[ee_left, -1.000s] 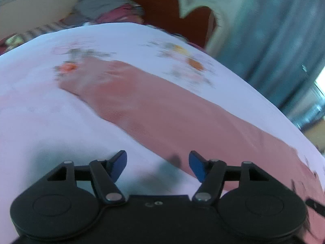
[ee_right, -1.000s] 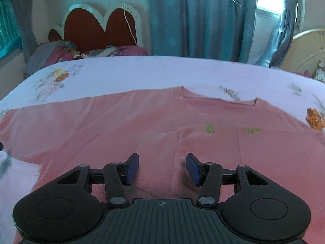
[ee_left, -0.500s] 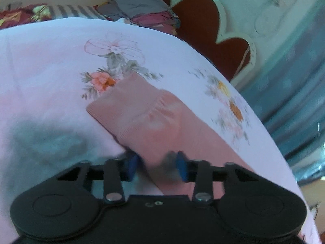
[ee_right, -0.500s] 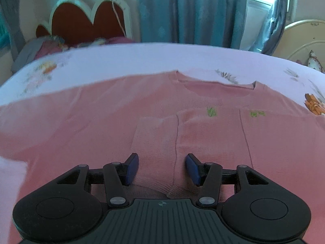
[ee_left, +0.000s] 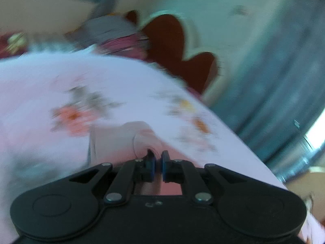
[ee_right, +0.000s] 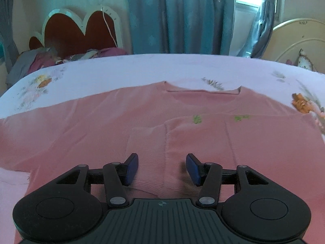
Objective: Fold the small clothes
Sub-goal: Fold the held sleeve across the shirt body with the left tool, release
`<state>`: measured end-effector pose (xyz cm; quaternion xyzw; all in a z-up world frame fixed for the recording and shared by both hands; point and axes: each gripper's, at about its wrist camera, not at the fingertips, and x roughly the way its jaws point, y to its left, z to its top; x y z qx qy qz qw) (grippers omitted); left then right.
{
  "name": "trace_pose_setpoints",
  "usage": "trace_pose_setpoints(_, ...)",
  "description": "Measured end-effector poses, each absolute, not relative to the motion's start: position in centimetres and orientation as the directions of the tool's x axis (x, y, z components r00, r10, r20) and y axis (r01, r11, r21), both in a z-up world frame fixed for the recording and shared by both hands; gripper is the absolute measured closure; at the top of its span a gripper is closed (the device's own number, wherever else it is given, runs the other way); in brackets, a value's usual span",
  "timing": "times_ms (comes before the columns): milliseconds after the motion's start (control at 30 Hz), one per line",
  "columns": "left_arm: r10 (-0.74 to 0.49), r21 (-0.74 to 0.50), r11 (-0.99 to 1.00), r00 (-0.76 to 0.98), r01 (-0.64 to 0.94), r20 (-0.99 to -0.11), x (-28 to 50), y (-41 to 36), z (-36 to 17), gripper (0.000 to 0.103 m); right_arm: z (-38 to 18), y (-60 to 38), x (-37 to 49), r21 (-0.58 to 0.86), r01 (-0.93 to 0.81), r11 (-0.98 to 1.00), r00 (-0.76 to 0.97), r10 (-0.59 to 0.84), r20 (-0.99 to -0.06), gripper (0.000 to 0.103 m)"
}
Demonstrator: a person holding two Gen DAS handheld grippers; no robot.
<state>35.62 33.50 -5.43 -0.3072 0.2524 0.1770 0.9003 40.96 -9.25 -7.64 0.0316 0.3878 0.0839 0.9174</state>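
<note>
Blue curtains point(ee_right: 178, 16) and a red headboard point(ee_right: 77, 32) stand behind the bed, and its floral sheet point(ee_right: 182, 69) carries the work. The left gripper point(ee_left: 156, 160) has its jaws pressed together on the cuff of the sleeve point(ee_left: 121, 140), which bunches around the blue pads. The right gripper point(ee_right: 162, 167) hangs with jaws apart above the pink sweater point(ee_right: 101, 122) and holds nothing. The sweater lies flat on the sheet, its neck toward the curtains, its long axis running across from sleeve to sleeve. It looks soft, light and limp, so cuffs and hem are probably the best places to hold.
</note>
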Motion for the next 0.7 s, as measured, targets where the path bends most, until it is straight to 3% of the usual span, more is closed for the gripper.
trace_pose_setpoints(367,-0.204,-0.404,0.915,0.869,0.005,-0.451,38.6,13.9,1.7,0.097,-6.1,-15.3,39.2,0.167,-0.099,0.981,0.719,0.187,-0.67,0.051)
trace_pose_setpoints(533,-0.341,-0.361,0.916,0.817,0.177,-0.465,40.1,2.8,1.4,0.097,-5.9,-19.4,38.6,0.177,-0.082,0.981,0.724,0.181,-0.666,0.051)
trace_pose_setpoints(700,-0.398,-0.299,0.914,0.755,0.275,-0.521,40.3,-4.7,-1.3,0.097,-6.1,-23.3,38.1,0.191,-0.057,0.98,0.722,0.173,-0.67,0.051)
